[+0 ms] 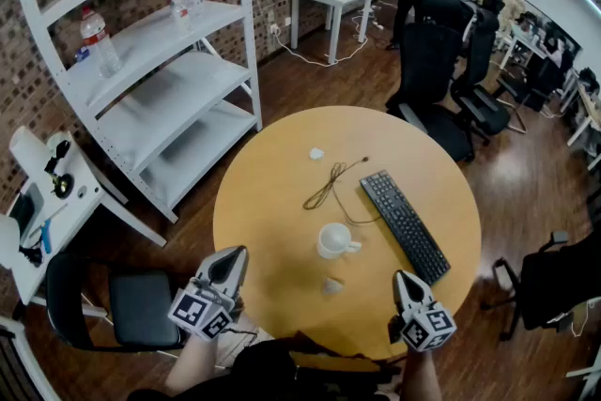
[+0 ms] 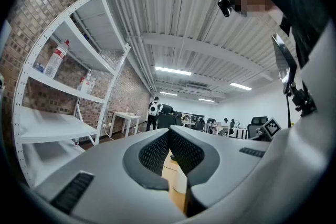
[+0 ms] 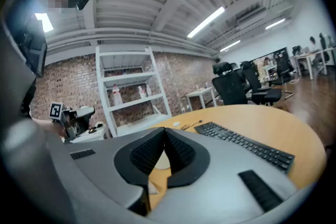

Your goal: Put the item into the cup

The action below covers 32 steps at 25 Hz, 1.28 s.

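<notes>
A white cup [image 1: 335,240] with its handle to the right stands near the middle of the round wooden table [image 1: 282,211]. A small pale item [image 1: 331,285] lies on the table just in front of the cup. My left gripper [image 1: 237,254] hovers at the table's front left edge, shut and empty. At the front right edge my right gripper [image 1: 401,278] is also shut with nothing in it. In the right gripper view the jaws meet at the tip [image 3: 164,130], with the cup [image 3: 160,162] and the item [image 3: 153,188] showing below. The left gripper [image 2: 169,131] also points toward the cup [image 2: 180,180].
A black keyboard [image 1: 404,225] lies right of the cup, a dark cable [image 1: 333,186] and a small white object [image 1: 316,153] beyond it. White shelving [image 1: 160,61] stands at the left, black office chairs [image 1: 432,61] behind the table, and a black chair [image 1: 141,305] close to my left.
</notes>
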Motion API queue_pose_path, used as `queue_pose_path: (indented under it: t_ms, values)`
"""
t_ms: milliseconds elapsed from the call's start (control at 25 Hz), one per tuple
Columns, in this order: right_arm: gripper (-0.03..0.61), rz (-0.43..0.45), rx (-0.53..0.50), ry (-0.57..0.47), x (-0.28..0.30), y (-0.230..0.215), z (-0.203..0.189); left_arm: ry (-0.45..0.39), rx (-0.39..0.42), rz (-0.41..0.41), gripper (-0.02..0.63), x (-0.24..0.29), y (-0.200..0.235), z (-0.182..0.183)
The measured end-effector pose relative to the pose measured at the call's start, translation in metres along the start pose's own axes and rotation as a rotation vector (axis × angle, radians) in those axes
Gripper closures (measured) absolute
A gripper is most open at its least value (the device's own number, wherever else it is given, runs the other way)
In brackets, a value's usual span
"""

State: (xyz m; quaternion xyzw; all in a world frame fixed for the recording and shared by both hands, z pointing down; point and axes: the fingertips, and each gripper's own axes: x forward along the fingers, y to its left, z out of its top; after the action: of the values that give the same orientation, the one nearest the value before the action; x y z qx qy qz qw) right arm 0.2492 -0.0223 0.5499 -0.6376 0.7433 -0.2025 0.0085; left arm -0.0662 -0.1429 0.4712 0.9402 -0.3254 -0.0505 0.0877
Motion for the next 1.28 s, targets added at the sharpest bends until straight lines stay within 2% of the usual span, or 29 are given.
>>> queue_pose_path:
  t_ms: [120, 200, 320, 400, 480, 640, 720, 800, 1040, 1280]
  values:
    - [0.569, 0.046, 0.029, 0.061, 0.029, 0.008, -0.016, -0.012, 0.006, 0.027, 0.621, -0.011, 0.007, 0.001]
    - [0.566, 0.085, 0.009, 0.099, 0.045, 0.008, -0.032, -0.010, 0.009, 0.051, 0.621, -0.021, 0.013, 0.000]
    - [0.473, 0.123, -0.041, 0.194, 0.067, 0.017, -0.053, 0.002, 0.004, 0.104, 0.621, -0.042, 0.023, -0.002]
    - [0.417, 0.158, -0.112, 0.277, 0.079, 0.027, -0.071, 0.010, 0.004, 0.138, 0.621, -0.057, 0.028, -0.003]
    - [0.386, 0.203, -0.211, 0.368, 0.088, 0.037, -0.096, 0.016, 0.006, 0.166, 0.621, -0.070, 0.034, -0.004]
    - [0.373, 0.259, -0.402, 0.512, 0.098, 0.049, -0.146, 0.022, -0.003, 0.208, 0.621, -0.088, 0.042, -0.005]
    - [0.371, 0.257, -0.438, 0.556, 0.103, 0.053, -0.167, 0.032, -0.016, 0.217, 0.621, -0.095, 0.046, -0.003]
    - [0.347, 0.241, -0.429, 0.584, 0.108, 0.054, -0.184, 0.044, -0.022, 0.214, 0.621, -0.100, 0.051, -0.001]
    - [0.347, 0.164, -0.380, 0.603, 0.123, 0.049, -0.204, 0.085, -0.020, 0.192, 0.621, -0.106, 0.068, -0.007]
    - [0.436, 0.126, -0.300, 0.588, 0.123, 0.057, -0.195, 0.090, -0.021, 0.149, 0.621, -0.098, 0.070, -0.009]
